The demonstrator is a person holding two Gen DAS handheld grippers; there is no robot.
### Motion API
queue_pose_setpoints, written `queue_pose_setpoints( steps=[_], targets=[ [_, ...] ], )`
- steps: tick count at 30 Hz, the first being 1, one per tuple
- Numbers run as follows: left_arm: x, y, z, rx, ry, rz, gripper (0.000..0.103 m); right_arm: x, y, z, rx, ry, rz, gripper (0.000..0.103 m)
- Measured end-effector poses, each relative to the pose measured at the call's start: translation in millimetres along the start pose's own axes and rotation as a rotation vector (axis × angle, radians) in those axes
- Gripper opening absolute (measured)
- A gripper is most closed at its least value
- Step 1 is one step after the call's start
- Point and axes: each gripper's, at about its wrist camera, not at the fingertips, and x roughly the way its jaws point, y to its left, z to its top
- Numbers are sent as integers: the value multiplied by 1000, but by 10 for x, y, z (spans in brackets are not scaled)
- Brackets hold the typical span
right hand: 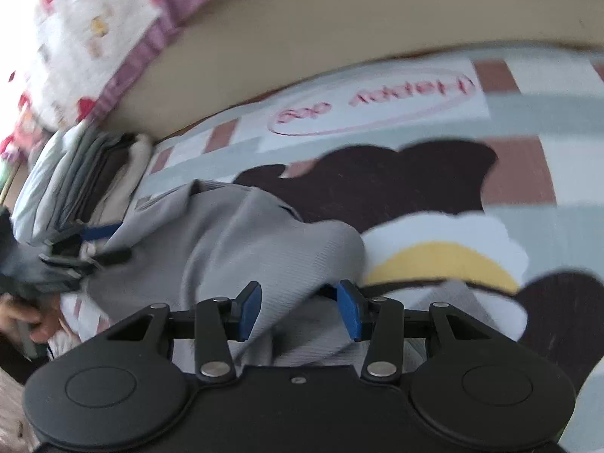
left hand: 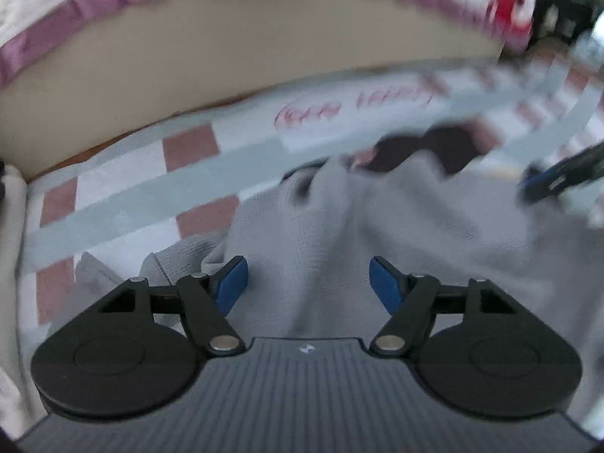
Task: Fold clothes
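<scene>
A grey knit garment (left hand: 377,234) lies crumpled on the patterned bedsheet (left hand: 143,188). My left gripper (left hand: 308,285) hovers just over its near part with the blue pads (left hand: 231,283) wide apart and nothing pinched; it is open. In the right wrist view the same garment (right hand: 234,234) rises in a fold between the pads of my right gripper (right hand: 299,309), which stands open, the pads not pressing the cloth. The right gripper (left hand: 551,183) shows blurred at the garment's right edge, and the left gripper (right hand: 105,243) at its left edge.
A stack of folded clothes (right hand: 94,173) sits at the left of the bed. A tan mattress side (left hand: 264,49) with a purple-trimmed cover (left hand: 94,3) runs along the back. A person's hand (right hand: 34,321) holds the left gripper's handle.
</scene>
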Motion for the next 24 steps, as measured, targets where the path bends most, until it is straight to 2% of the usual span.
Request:
queue_pose_setpoints(
  steps=[1, 3, 4, 6, 11, 12, 14, 15, 18, 21, 22, 23, 24],
  targets=[
    [93, -40, -9, 43, 8, 42, 3, 31, -34, -17, 23, 1, 14, 50],
    [182, -57, -2, 58, 29, 98, 6, 81, -85, -40, 53, 0, 43, 51],
    [140, -33, -16, 34, 5, 96, 6, 117, -88, -35, 62, -4, 46, 52],
    [-60, 11, -3, 8, -85, 109, 6, 190, -92, -24, 79, -12, 51, 58],
    [-598, 148, 2, -13, -296, 140, 6, 462, -92, 76, 125, -52, 55, 63],
    [-649, 194, 25, -21, -314, 146, 6, 524, -77, 106, 114, -67, 66, 48],
    [-755, 285, 57, -37, -362, 155, 6, 582, 32, 193, 55, -96, 74, 3],
    [-798, 325, 88, -39, -388, 155, 6, 591, 97, 242, 21, -117, 70, 3],
    [-945, 501, 231, -62, -493, 160, 6, 297, 443, 530, -128, -275, -1, 2],
    [-966, 771, 487, -144, -557, 117, 9, -62, 760, 967, -243, -400, -94, 2],
    [-877, 857, 584, -184, -535, 99, 16, -166, 863, 1123, -284, -438, -136, 2],
    [-786, 941, 679, -223, -513, 83, 38, -242, 961, 1284, -322, -475, -195, 2],
    [-646, 987, 735, -242, -472, 95, 48, -276, 1017, 1411, -341, -501, -257, 2]
  ],
)
